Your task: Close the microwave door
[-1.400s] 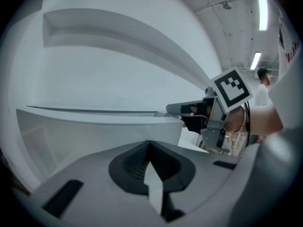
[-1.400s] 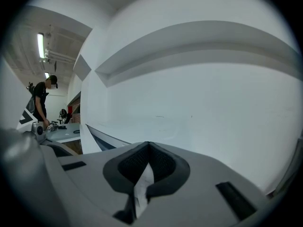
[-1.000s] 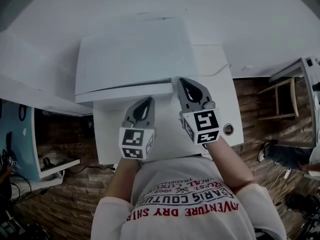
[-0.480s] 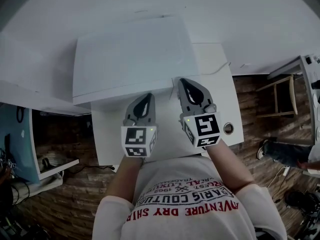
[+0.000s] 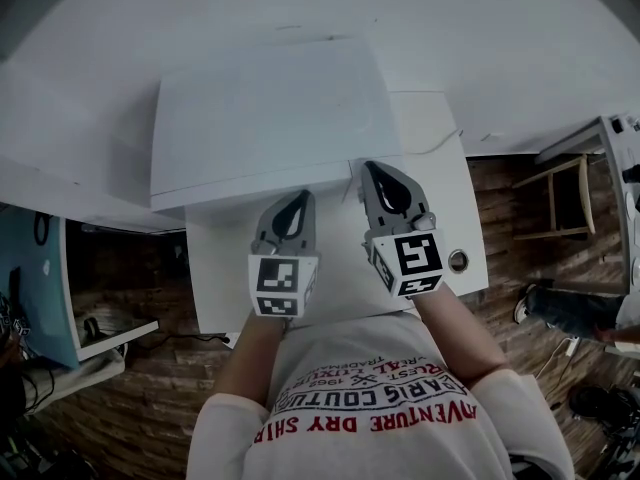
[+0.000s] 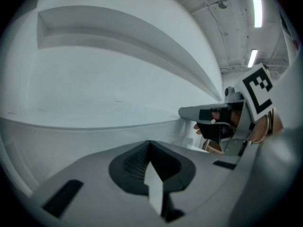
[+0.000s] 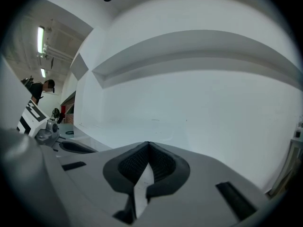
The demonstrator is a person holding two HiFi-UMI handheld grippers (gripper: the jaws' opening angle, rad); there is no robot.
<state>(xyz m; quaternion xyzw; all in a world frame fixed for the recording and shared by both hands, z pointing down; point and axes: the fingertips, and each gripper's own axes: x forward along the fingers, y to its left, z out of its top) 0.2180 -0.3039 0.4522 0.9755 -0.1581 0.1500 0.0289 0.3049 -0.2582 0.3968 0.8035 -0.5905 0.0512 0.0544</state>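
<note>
A white microwave (image 5: 265, 108) stands on a white table (image 5: 440, 218). Its front looks flat and unbroken, so the door appears closed against the body. My left gripper (image 5: 298, 202) hovers just in front of the microwave's lower front edge, shut and empty. My right gripper (image 5: 379, 170) sits near the front right corner, also shut on nothing. The left gripper view shows the plain white front (image 6: 118, 79) above closed jaws (image 6: 149, 143), with the right gripper (image 6: 203, 112) beside them. The right gripper view has the white front (image 7: 199, 98) close ahead of closed jaws (image 7: 148, 144).
A round cable hole (image 5: 458, 260) is in the table near my right hand. A thin cable (image 5: 430, 146) runs behind the microwave's right side. A wooden chair (image 5: 560, 203) stands on the plank floor at right, and a blue panel (image 5: 30, 268) at left.
Both grippers have drawn back a little from the microwave front toward my body. The microwave front has stayed the same.
</note>
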